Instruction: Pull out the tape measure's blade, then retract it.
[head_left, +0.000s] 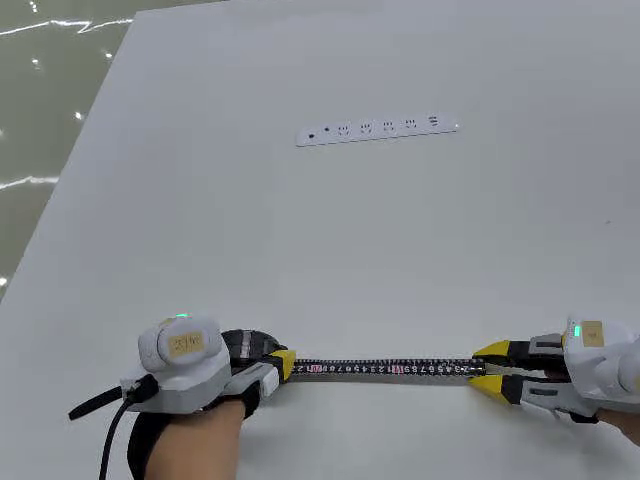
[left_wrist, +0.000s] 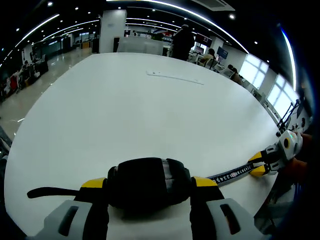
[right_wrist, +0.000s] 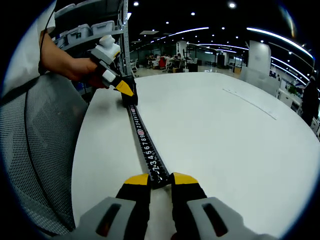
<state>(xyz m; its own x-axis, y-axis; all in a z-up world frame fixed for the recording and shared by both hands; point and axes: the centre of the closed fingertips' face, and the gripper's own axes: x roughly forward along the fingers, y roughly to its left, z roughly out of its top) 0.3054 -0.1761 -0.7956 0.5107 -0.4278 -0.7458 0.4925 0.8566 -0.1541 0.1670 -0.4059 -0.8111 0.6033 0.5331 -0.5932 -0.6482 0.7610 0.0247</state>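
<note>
The jaws of the left gripper (left_wrist: 149, 182) are clamped on either side of the black case of the tape measure (left_wrist: 150, 192), which sits on the white worktop (head_left: 300, 240) near its front edge. The jaws of the right gripper (right_wrist: 156, 179) are pressed together on the free end of the blade (right_wrist: 144, 142). The blade is drawn out and lies flat along the worktop in a straight line, numbered face up, running from the case to the right gripper, the two well apart. Farther back on the worktop lies a white power strip (head_left: 377, 129).
</note>
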